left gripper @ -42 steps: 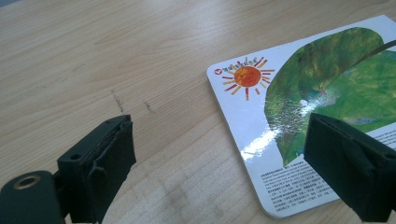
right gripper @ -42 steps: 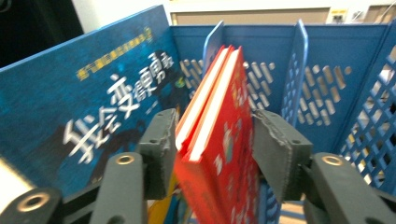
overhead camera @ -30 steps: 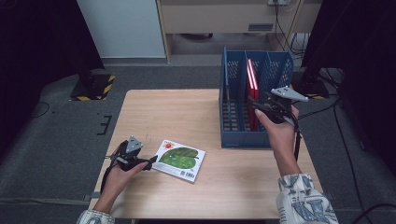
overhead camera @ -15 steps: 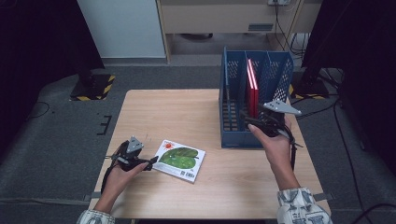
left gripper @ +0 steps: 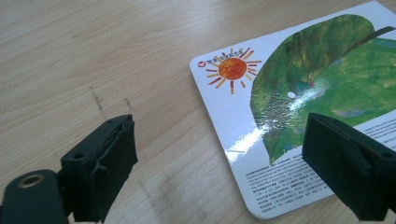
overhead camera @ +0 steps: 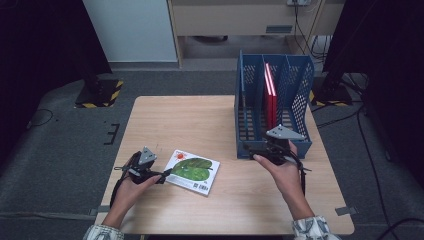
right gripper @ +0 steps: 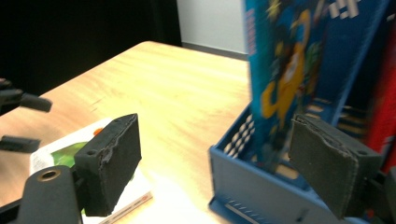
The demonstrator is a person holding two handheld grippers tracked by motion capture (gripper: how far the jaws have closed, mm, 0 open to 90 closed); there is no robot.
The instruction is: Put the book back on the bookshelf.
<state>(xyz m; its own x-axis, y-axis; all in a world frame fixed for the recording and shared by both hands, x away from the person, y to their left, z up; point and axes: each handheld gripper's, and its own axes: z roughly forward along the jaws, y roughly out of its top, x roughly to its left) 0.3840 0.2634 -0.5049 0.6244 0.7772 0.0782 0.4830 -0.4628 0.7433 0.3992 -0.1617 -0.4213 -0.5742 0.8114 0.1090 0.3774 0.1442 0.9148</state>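
At the desk's (overhead camera: 200, 120) seven o'clock corner, the left gripper (overhead camera: 162, 176) is holding open jaws around the leaf book's (overhead camera: 192, 171) edge; the right gripper (overhead camera: 255, 150), jaws just opening and empty, is facing the blue rack (overhead camera: 300, 75), where its own view is revealing a blue-covered book (right gripper: 280, 84).

place: lab – black curtains (overhead camera: 45, 45) | hazard-taped stand base (overhead camera: 97, 92) | floor cables (overhead camera: 360, 115)

A light wooden worktop (overhead camera: 200, 120) carries a picture book (overhead camera: 192, 171) lying flat near its left front, and a blue file rack (overhead camera: 295, 85) at right, far side.
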